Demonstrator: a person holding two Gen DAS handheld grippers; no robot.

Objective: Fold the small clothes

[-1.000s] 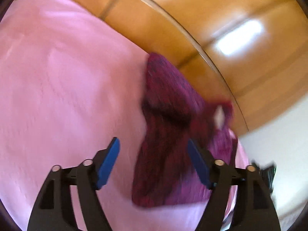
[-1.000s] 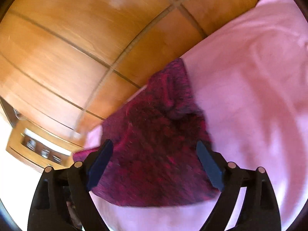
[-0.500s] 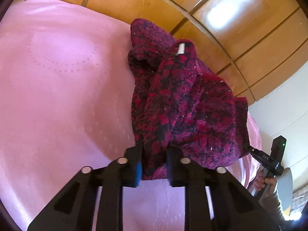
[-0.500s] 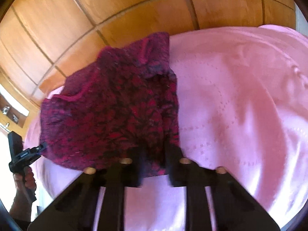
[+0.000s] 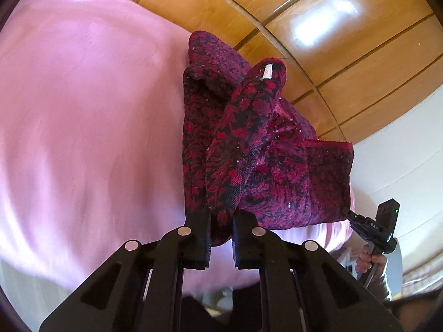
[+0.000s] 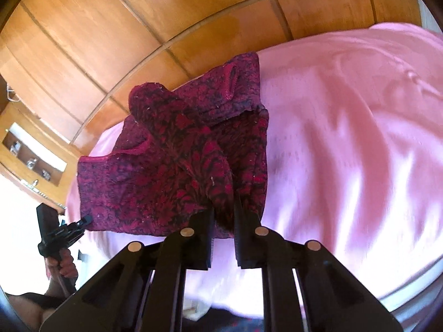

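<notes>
A small dark red and black patterned garment [image 5: 249,144] lies partly bunched on a pink bedspread [image 5: 83,110]. My left gripper [image 5: 221,218] is shut on its near left corner, lifting a fold with a white label at its top. My right gripper [image 6: 224,215] is shut on the garment [image 6: 177,163] at its near right corner. Each gripper shows at the edge of the other's view: the right gripper [image 5: 354,217] and the left gripper [image 6: 83,221], both at the garment's hem.
The pink bedspread [image 6: 346,138] covers the bed in both views. A wooden panelled headboard or wall [image 5: 304,13] stands behind the garment. A wooden cabinet with small items [image 6: 30,152] is at the left of the right wrist view.
Both grippers were open over the garment one second ago. They closed on its near corners and have lifted the cloth, which now stands up in folds.
</notes>
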